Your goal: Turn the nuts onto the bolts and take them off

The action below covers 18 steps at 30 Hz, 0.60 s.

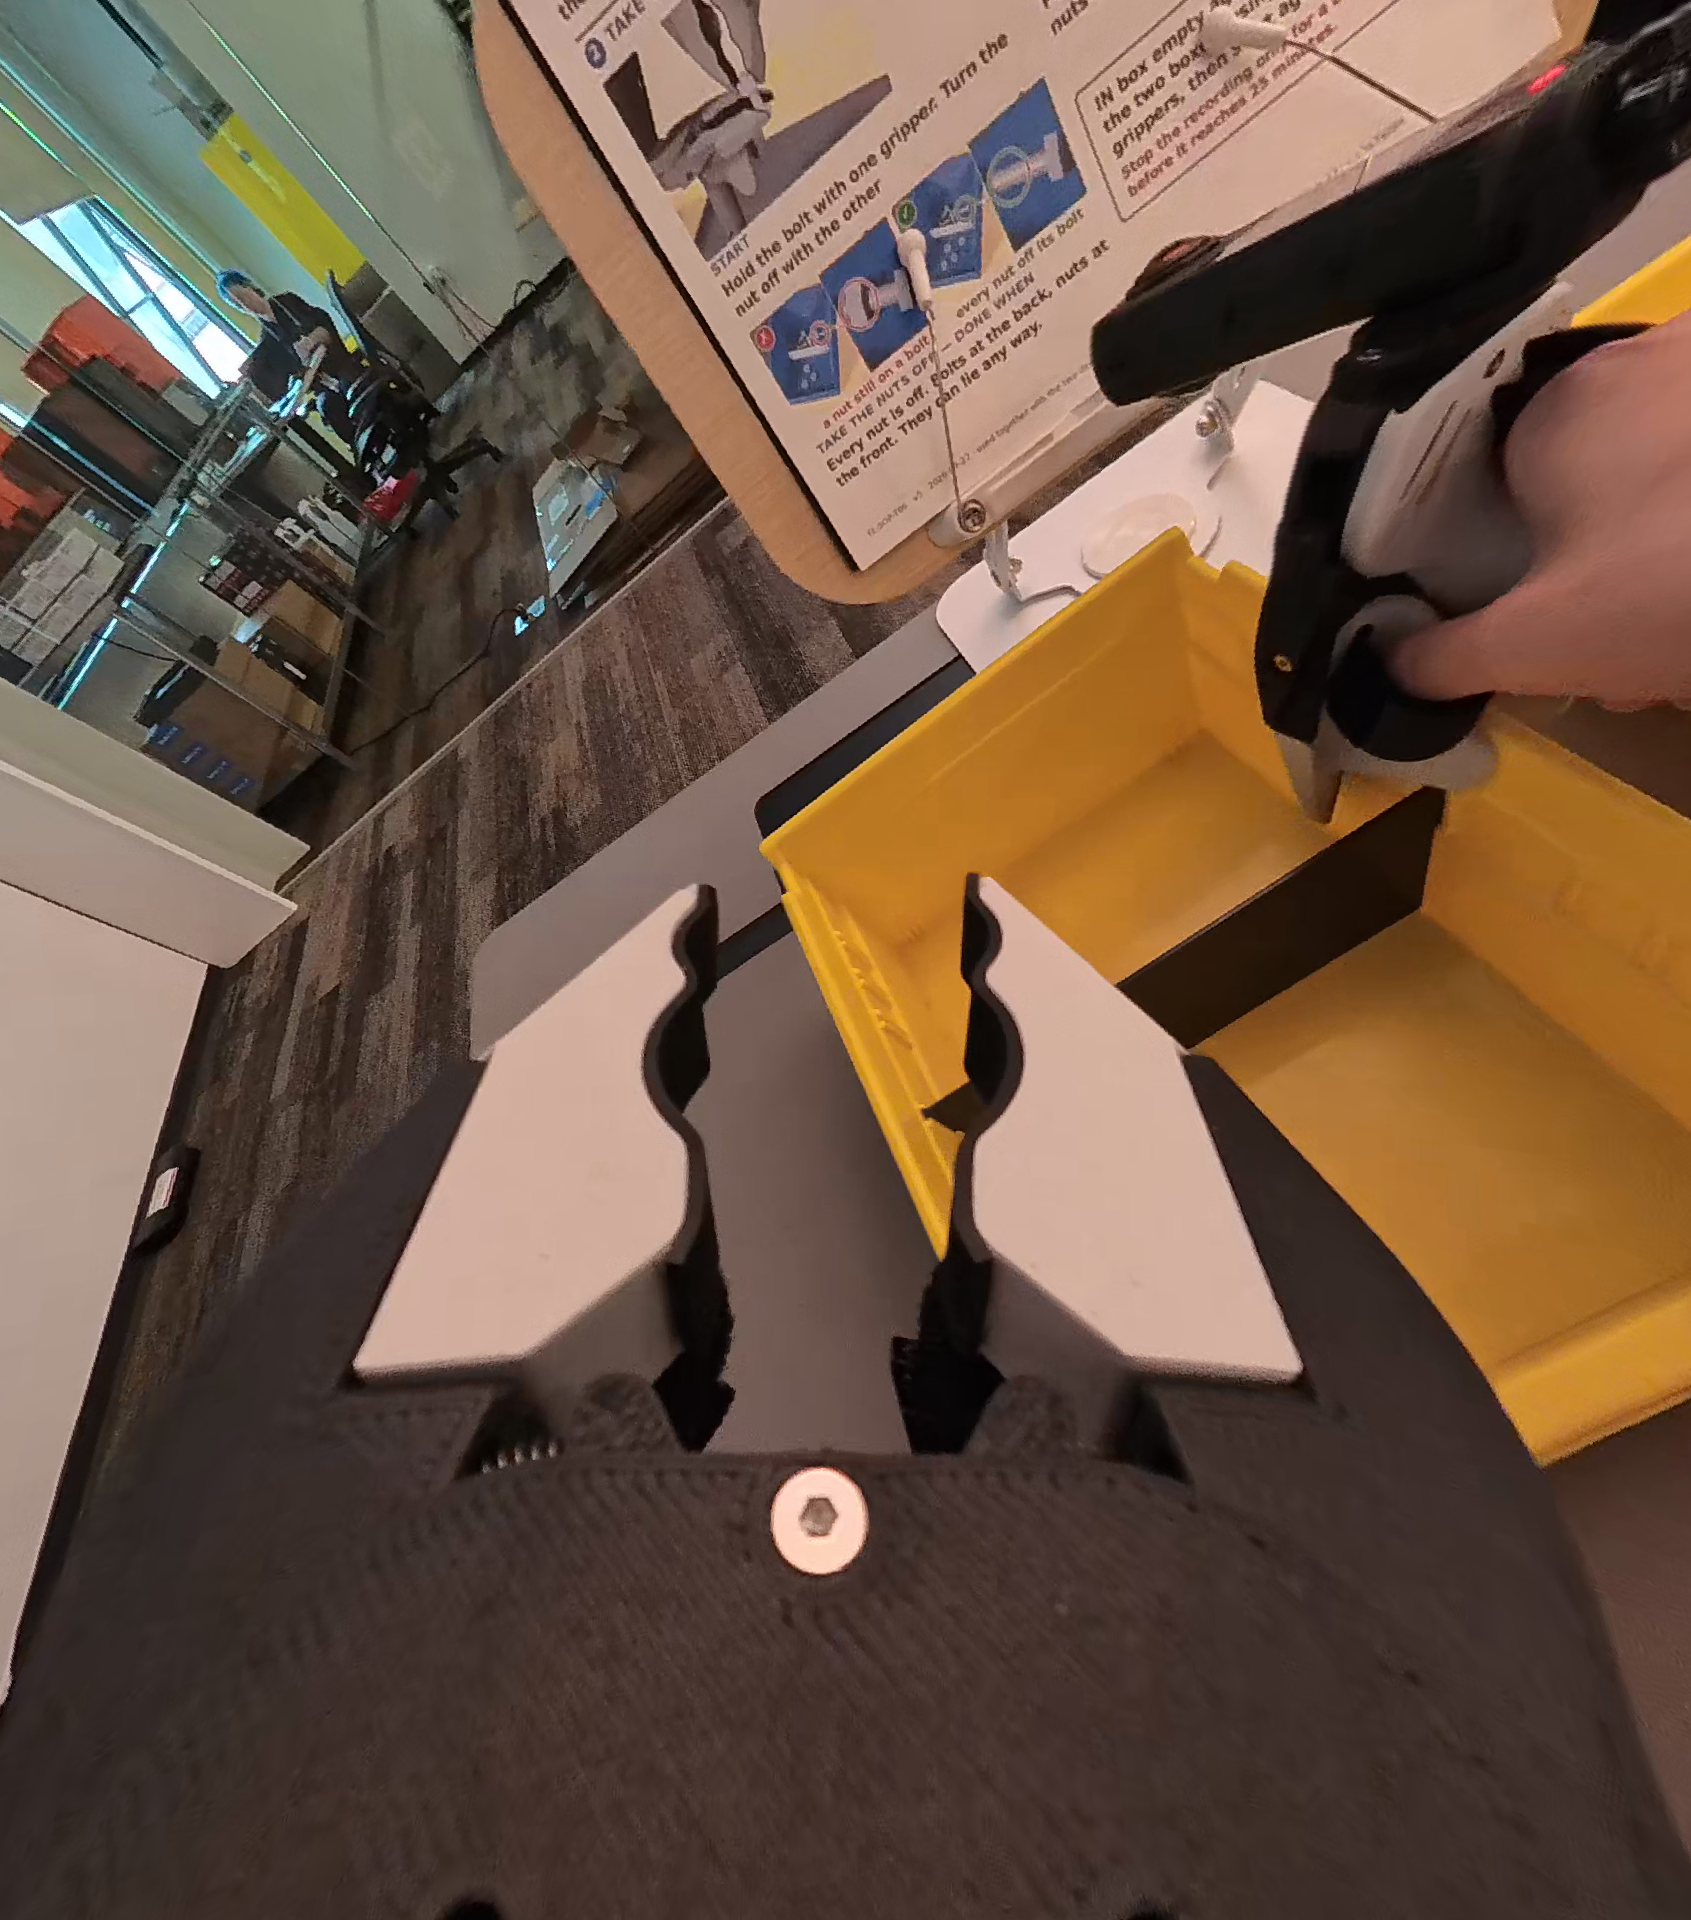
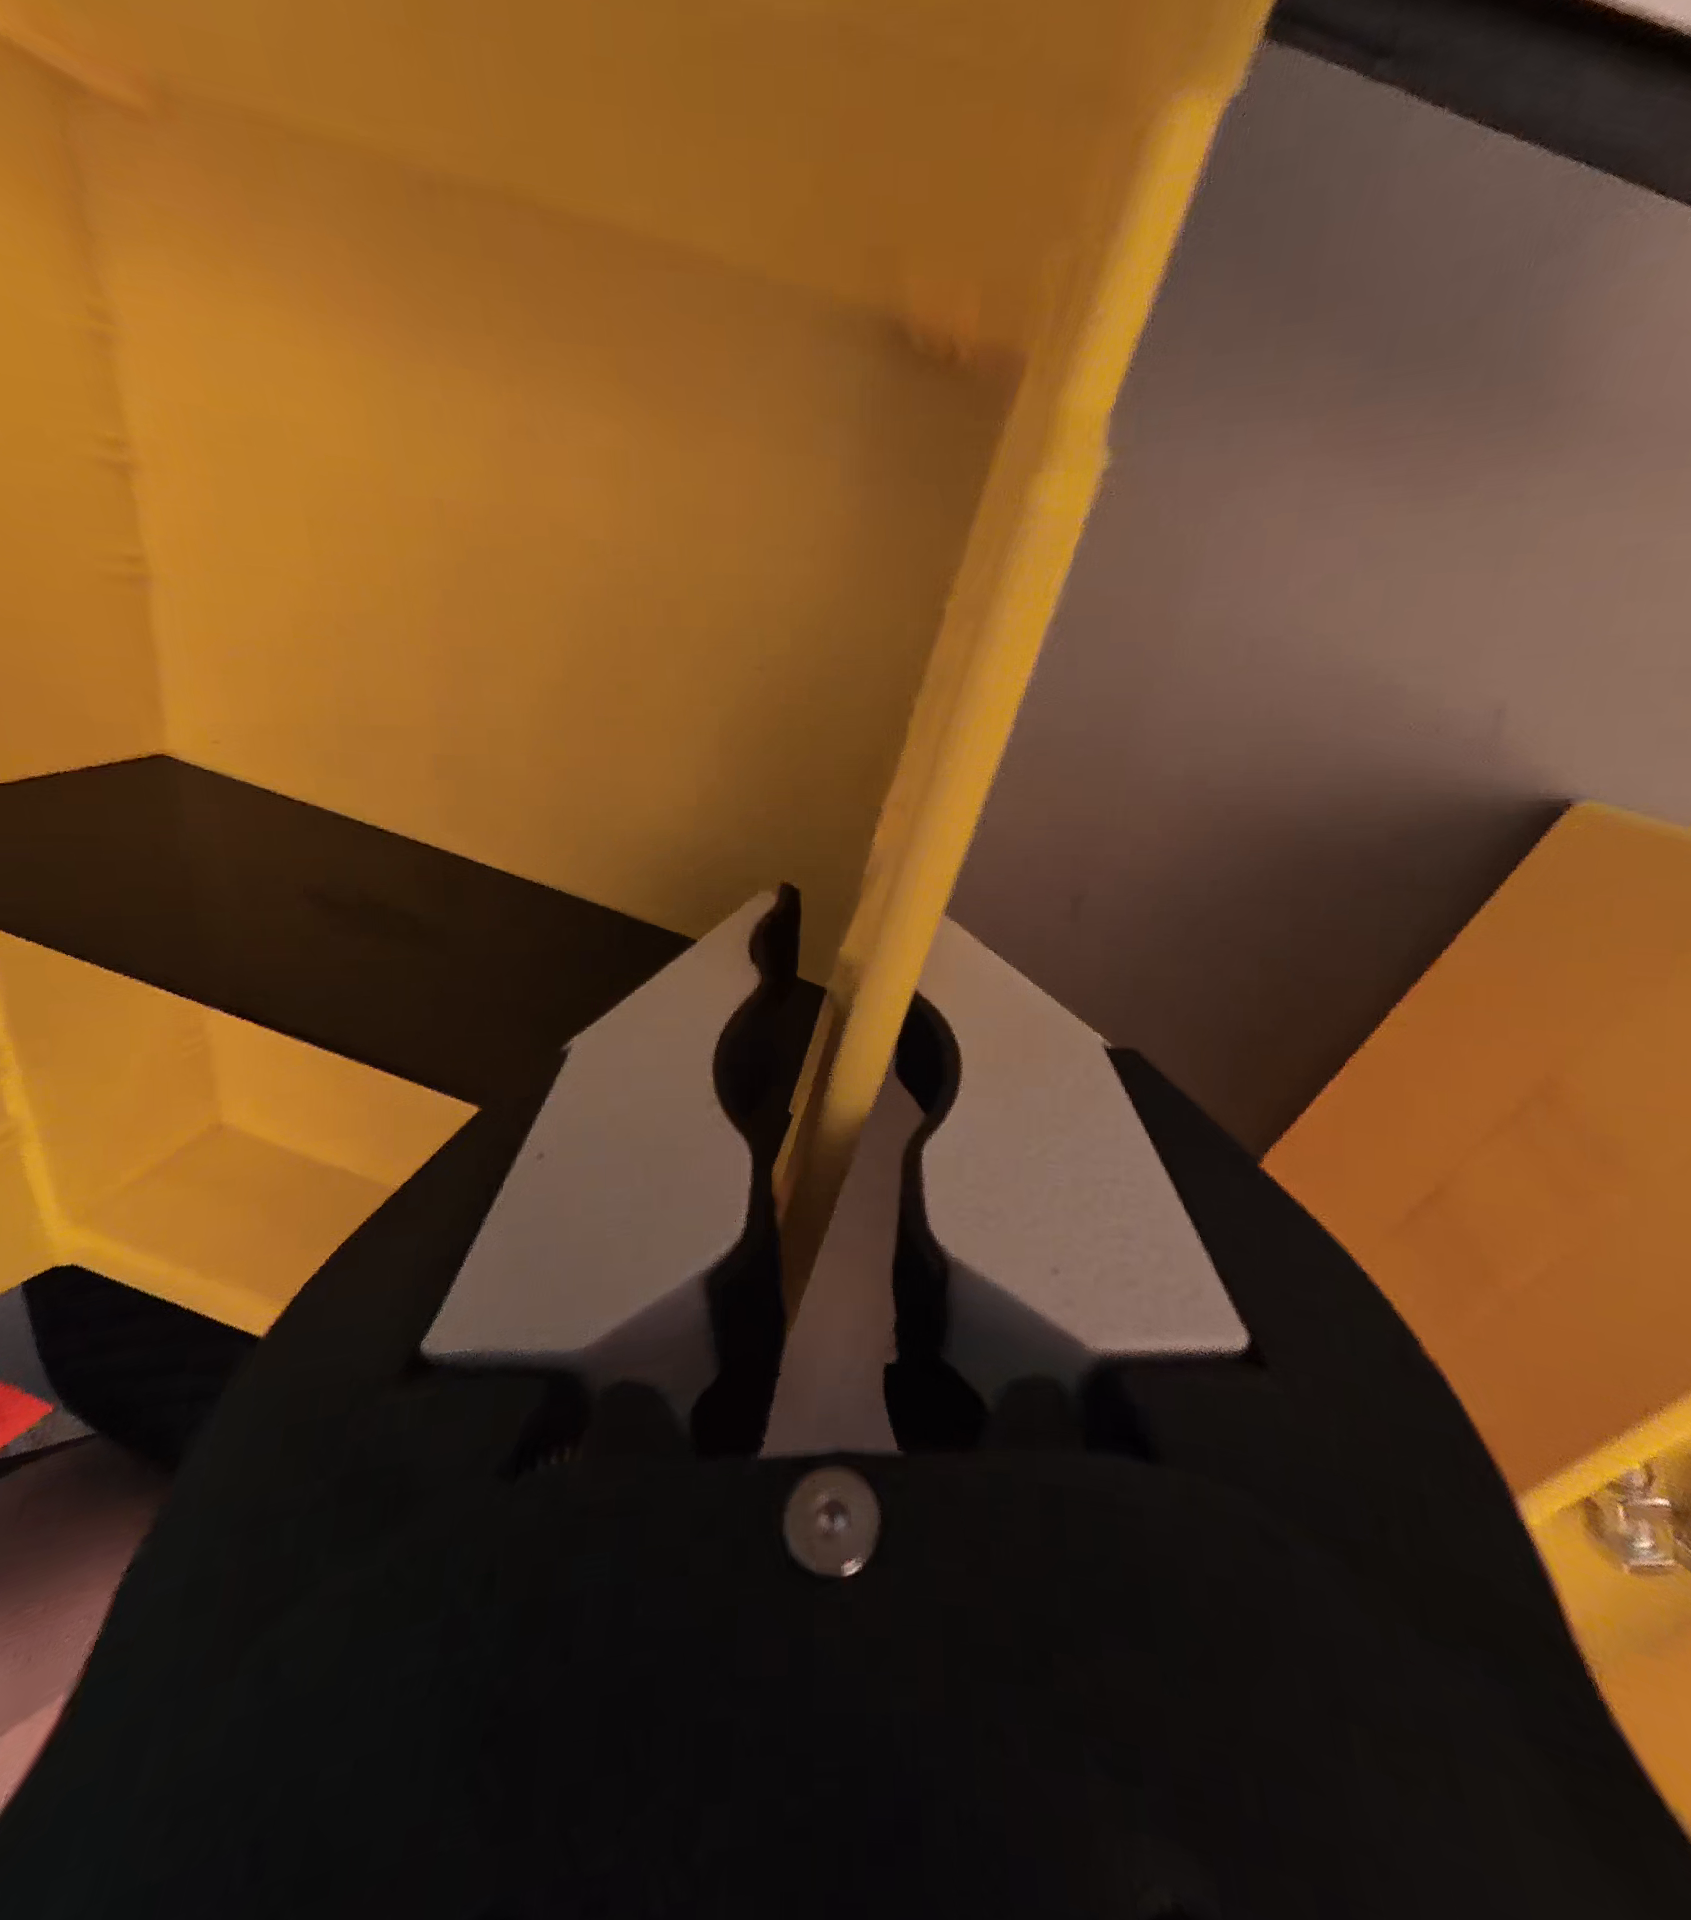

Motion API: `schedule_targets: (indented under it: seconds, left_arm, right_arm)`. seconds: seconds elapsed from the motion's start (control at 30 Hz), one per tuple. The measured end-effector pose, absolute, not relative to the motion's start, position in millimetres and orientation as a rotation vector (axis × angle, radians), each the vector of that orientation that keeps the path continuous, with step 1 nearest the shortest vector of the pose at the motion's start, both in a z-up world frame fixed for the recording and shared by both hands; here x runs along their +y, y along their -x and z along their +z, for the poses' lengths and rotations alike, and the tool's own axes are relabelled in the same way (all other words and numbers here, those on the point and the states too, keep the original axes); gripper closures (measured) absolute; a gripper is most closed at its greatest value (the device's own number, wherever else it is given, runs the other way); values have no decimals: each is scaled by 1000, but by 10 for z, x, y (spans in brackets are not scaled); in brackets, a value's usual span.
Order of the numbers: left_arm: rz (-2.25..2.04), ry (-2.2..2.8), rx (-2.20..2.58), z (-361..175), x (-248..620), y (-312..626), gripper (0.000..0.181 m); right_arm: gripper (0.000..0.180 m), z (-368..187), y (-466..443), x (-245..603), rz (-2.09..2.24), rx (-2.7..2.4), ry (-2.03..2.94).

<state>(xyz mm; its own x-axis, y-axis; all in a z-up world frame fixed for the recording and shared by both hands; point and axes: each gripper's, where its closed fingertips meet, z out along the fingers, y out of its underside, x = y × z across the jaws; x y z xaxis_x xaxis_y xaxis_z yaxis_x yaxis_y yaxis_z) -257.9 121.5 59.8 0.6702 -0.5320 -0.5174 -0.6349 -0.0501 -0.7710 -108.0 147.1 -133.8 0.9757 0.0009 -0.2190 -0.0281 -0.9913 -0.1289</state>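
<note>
Patchy grey-brown carpet floor point(image 1: 550, 727). Bright windows with blinds point(image 1: 41, 208) at far left, metal shelving point(image 1: 197, 499) stacked with boxes, black office chair point(image 1: 394, 416), yellow wall panel point(image 1: 269, 187), white cabinet point(image 1: 20, 1143) near left.

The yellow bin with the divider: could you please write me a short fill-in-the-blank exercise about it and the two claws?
1. The divider that splits the yellow bin into two compartments is ____ in colour.
2. The right claw has one finger on each side of the bin's side ____.
3. The left claw is open and holds ____.

Missing words: black; wall; nothing.
</note>
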Motion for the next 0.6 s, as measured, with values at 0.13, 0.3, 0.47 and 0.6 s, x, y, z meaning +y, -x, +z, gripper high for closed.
schedule_targets:
  seconds: [0.13, 0.3, 0.47, 0.6]
  left_arm:
    - [111, 1715, 963, 573, 1190, 2545, 135]
    - [64, 1712, 909, 700, 1106, 2561, 135]
    - [-112, 1641, 728, 1130, 958, 2745, 127]
    - [-358, 1519, 477, 1607, 826, 3074, 107]
  right_arm:
    - [176, -1342, 1036, 1475, 367, 98, 2998]
    - [176, -1303, 995, 1438, 367, 97, 3047]
    - [175, -981, 956, 1486, 308, -3, 3045]
    - [175, -449, 802, 1532, 327, -26, 2988]
